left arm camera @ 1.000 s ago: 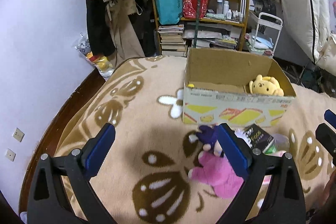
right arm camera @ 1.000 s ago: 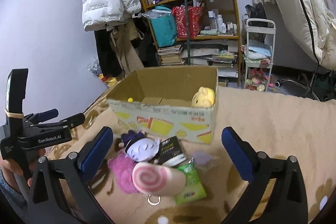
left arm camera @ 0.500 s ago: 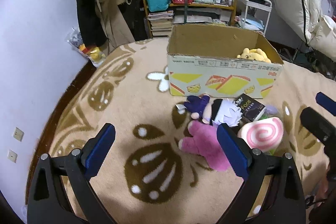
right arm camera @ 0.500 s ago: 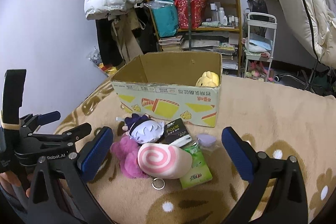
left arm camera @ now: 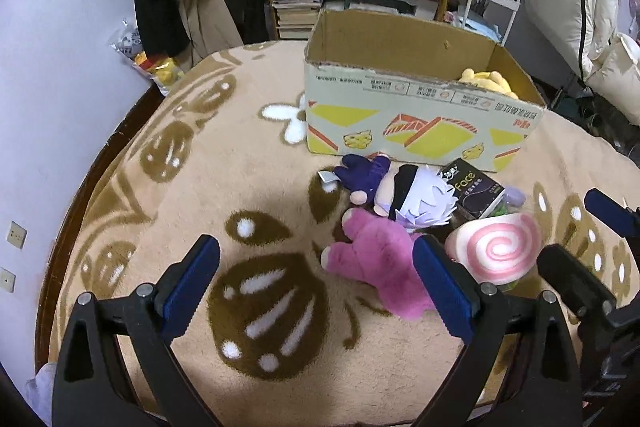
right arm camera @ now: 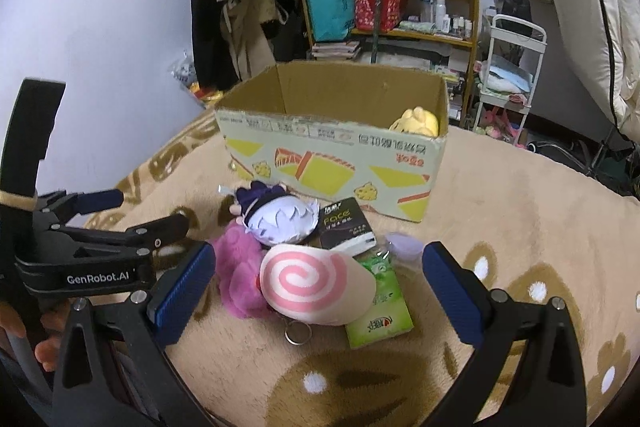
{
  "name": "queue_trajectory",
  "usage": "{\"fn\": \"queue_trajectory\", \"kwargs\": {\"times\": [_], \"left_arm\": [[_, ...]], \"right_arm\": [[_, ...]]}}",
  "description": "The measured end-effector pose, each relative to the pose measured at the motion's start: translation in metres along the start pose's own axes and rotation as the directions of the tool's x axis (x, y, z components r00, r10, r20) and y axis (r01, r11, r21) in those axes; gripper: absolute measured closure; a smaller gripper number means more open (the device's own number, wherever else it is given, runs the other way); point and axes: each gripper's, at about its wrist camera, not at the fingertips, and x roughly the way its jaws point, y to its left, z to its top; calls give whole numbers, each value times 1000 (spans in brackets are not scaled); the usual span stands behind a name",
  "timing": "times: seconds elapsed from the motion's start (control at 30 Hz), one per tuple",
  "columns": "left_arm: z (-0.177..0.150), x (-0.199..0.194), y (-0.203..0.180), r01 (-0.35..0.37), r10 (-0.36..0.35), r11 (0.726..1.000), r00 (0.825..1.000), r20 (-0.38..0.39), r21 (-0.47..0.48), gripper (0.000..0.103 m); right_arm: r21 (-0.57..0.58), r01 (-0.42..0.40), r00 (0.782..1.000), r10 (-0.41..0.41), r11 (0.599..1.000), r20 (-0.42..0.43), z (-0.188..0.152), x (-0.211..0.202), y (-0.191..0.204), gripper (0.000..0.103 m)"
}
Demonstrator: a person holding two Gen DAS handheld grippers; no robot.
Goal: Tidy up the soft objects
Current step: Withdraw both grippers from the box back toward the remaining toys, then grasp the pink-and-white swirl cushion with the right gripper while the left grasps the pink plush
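Beige fleece blanket (left arm camera: pixel 248 187) with brown flower shapes covers the bed we work on, and a cluttered shelf stands behind. From the left wrist view we see our left gripper (left arm camera: pixel 316 287) spread wide and empty above the blanket, its right pad just over the magenta plush (left arm camera: pixel 380 263). Beyond that lie the white-haired doll (left arm camera: pixel 404 195), the black tissue pack (left arm camera: pixel 472 189) and the pink swirl roll plush (left arm camera: pixel 496 251), bunched close together in front of the cardboard box (left arm camera: pixel 420 131), probably so each is a short carry to it. A yellow plush (left arm camera: pixel 486 81) already sits in the box's far right corner.

From the right wrist view, our right gripper (right arm camera: pixel 320 291) also gapes, holding nothing, and frames the swirl roll, which rests partly on the green tissue pack (right arm camera: pixel 380 311) with a key ring (right arm camera: pixel 298 333) at its near edge. We judge the roll to be the likeliest next pick. The left tool waits low beside the pile.
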Motion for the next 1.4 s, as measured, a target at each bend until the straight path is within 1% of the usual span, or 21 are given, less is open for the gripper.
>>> {"fn": "queue_trajectory", "kwargs": {"times": [0.4, 0.53, 0.63, 0.8, 1.0, 1.13, 1.2, 1.27, 1.4], "left_arm": [[10, 27, 5, 17, -19, 999, 997, -71, -32, 7], [14, 38, 4, 31, -35, 998, 995, -98, -45, 7], [15, 48, 0, 26, -30, 999, 992, -119, -37, 7], [15, 67, -9, 39, -42, 999, 984, -175, -19, 7], [12, 86, -21, 61, -57, 998, 971, -234, 8, 7], [11, 98, -24, 72, -69, 997, 961, -266, -2, 7], [12, 102, -23, 81, -83, 997, 958, -275, -19, 7], [11, 107, -22, 89, -96, 995, 954, -284, -36, 7], [12, 112, -22, 98, -108, 994, 951, -290, -49, 7]], "right_arm": [[-9, -9, 998, 8, 1000, -69, -5, 21, 1, 0], [10, -23, 993, 24, 1000, -115, -7, 32, -3, 0], [29, -23, 989, 27, 999, -142, -9, 39, -6, 0], [63, -21, 981, 33, 998, -190, -12, 53, -12, 0], [62, -17, 971, 31, 998, -238, -19, 65, -12, 0], [60, -24, 965, 39, 998, -261, -22, 71, -12, 6], [61, -28, 965, 43, 998, -259, -22, 71, -12, 12], [57, -31, 965, 45, 998, -258, -23, 71, -12, 15], [52, -30, 965, 42, 998, -259, -23, 71, -11, 17]]}}
